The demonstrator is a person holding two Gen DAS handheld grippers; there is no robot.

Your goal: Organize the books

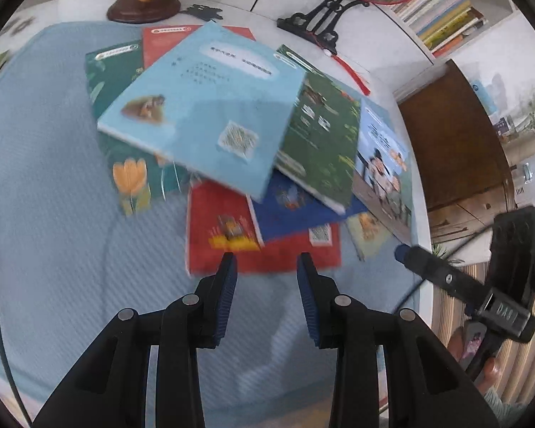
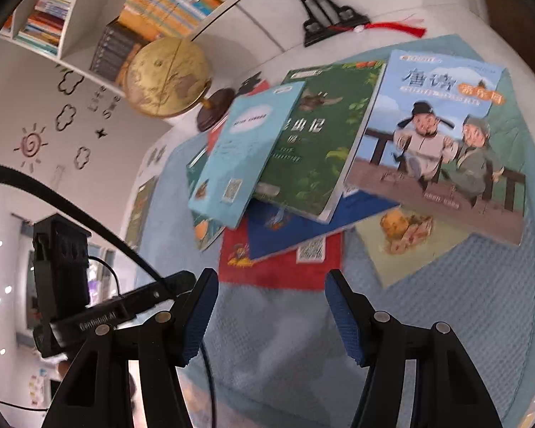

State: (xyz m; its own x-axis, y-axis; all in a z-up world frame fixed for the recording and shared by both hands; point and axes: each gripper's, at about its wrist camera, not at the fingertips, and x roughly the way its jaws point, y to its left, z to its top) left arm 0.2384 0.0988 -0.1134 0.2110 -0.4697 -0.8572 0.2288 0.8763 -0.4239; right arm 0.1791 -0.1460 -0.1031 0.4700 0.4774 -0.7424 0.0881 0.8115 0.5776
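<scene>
1. Several thin paperback books lie in a loose, overlapping heap on a pale blue mat (image 1: 46,185), and neither gripper has touched one yet.
2. Both tools hover over the near edge of the heap. The left gripper (image 1: 266,262) has its jaws at a narrow gap with nothing between them; the right gripper (image 2: 271,281) has its jaws wider, also with nothing between them.
3. Nearest both is the red book (image 1: 232,249) at the bottom of the pile, its near edge just beyond the fingertips. A dark blue book (image 1: 296,210) lies on it, then a green one (image 1: 321,142), with a light blue book (image 1: 203,107) tilted on top.
4. To do this step well, I would start at the top: take the light blue book by its raised, overhanging edge, since flat covers on a soft mat give the pads little to bite.
5. Covers look smooth and glossy, so they may slide over each other; the ribbed blue pads (image 2: 196,321) should help.
6. Farther right lies a book with two cartoon figures (image 2: 442,149), overlapping a pale one.
7. A globe (image 2: 167,76) on a wooden base stands at the far side.
</scene>
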